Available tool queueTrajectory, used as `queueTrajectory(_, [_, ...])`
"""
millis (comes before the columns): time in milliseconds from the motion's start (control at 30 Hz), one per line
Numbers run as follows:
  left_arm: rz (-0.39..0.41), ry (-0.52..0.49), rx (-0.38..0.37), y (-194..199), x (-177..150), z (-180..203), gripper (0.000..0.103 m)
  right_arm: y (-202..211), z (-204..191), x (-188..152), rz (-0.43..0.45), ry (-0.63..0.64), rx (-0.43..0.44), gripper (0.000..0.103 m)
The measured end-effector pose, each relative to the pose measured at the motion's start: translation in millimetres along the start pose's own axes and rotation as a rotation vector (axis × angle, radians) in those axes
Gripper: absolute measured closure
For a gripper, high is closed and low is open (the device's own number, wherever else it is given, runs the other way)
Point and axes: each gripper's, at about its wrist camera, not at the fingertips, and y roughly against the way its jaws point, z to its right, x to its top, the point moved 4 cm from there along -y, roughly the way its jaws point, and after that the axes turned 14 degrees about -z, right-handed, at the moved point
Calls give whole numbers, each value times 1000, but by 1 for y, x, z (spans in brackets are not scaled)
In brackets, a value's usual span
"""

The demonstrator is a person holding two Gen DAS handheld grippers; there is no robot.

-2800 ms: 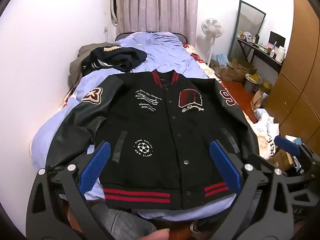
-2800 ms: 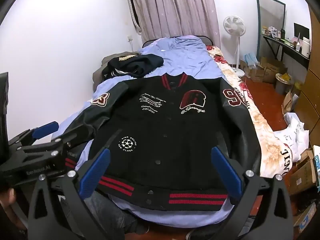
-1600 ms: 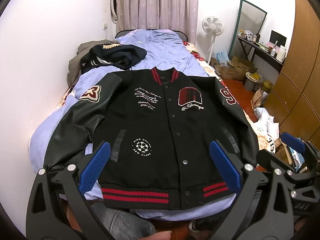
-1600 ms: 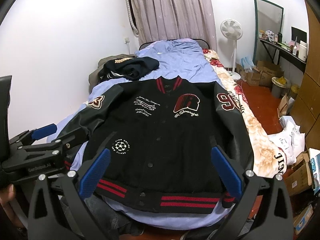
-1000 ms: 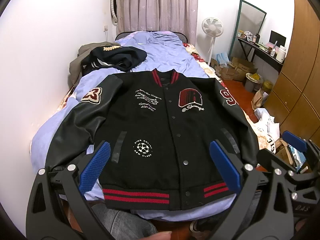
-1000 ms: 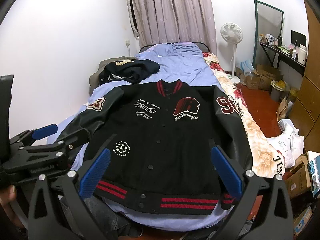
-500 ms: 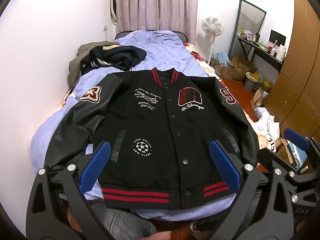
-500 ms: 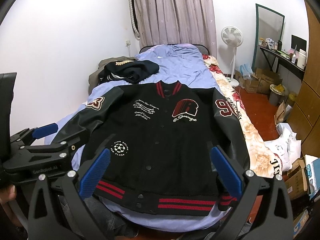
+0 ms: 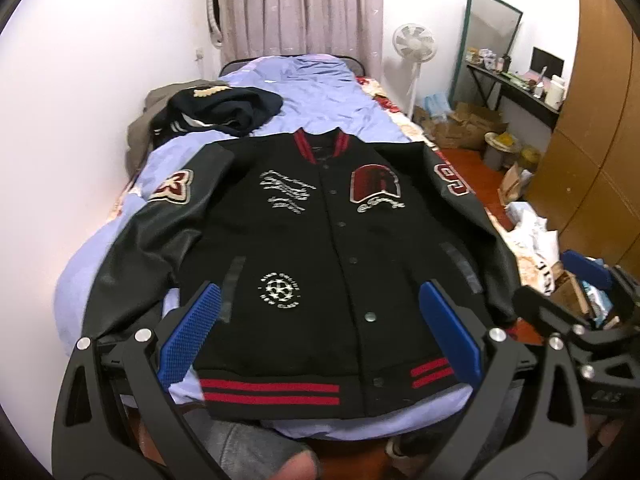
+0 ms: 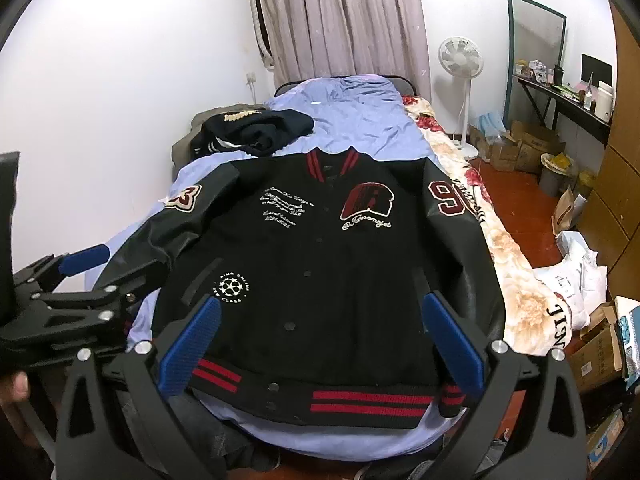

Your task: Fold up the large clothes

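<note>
Against the left wall, a heap of dark clothes (image 9: pixel 208 114) pushed up the bed (image 9: pixel 320 92) — set aside, apparently, to leave room for folding. Next, the left sleeve (image 9: pixel 152 236) with its number patch, angled outward and draped toward the mattress edge. At center, the black varsity jacket (image 9: pixel 332 248) spread flat, front up, snaps closed, collar far and red-striped hem (image 9: pixel 280 388) near — laid out smooth, probably so the sleeves can be brought in first. Left gripper (image 9: pixel 316 336) hovering over the hem, blue pads wide apart, grasping nothing; hem below and between the fingers, not touched. Right gripper (image 10: pixel 320 340) likewise spread and empty above the hem's right half, the cuff of the right sleeve (image 10: pixel 460 248) just beside its right finger (image 10: pixel 452 344). Farther right, floral bedding (image 10: pixel 512 256), cardboard boxes and a standing fan (image 10: pixel 460 56). No fold begun yet, by the look of it.
</note>
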Motion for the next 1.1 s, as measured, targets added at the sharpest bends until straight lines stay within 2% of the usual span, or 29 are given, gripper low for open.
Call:
queueTrajectory(267, [-12, 1, -18, -13, -1, 3, 5, -4, 8, -4, 5, 35, 14, 4])
queueTrajectory(333, [-15, -3, -18, -19, -2, 5, 5, -4, 18, -5, 18, 36, -9, 4])
queueTrajectory(433, [-19, -16, -18, -31, -5, 10, 5, -9, 44, -9, 19, 25, 7, 4])
queueTrajectory(500, [-39, -25, -44, -42, -8, 14, 5, -11, 59, -13, 28, 45, 9, 4])
queueTrajectory(567, [-58, -51, -48, -56, -11, 20, 5, -14, 72, -17, 18, 68, -44, 4])
queueTrajectory(667, [-16, -102, 13, -69, -16, 28, 5, -22, 107, -29, -30, 14, -147, 4])
queueTrajectory(767, [-35, -114, -55, -81, -22, 32, 5, -27, 136, -42, -35, -51, -93, 4])
queueTrajectory(967, [-72, -145, -90, -112, -16, 37, 6, -84, 170, -69, -207, -135, 4, 4])
queueTrajectory(1100, [-47, -161, -88, -130, -2, 36, 6, -123, 174, -77, -293, -186, 43, 6])
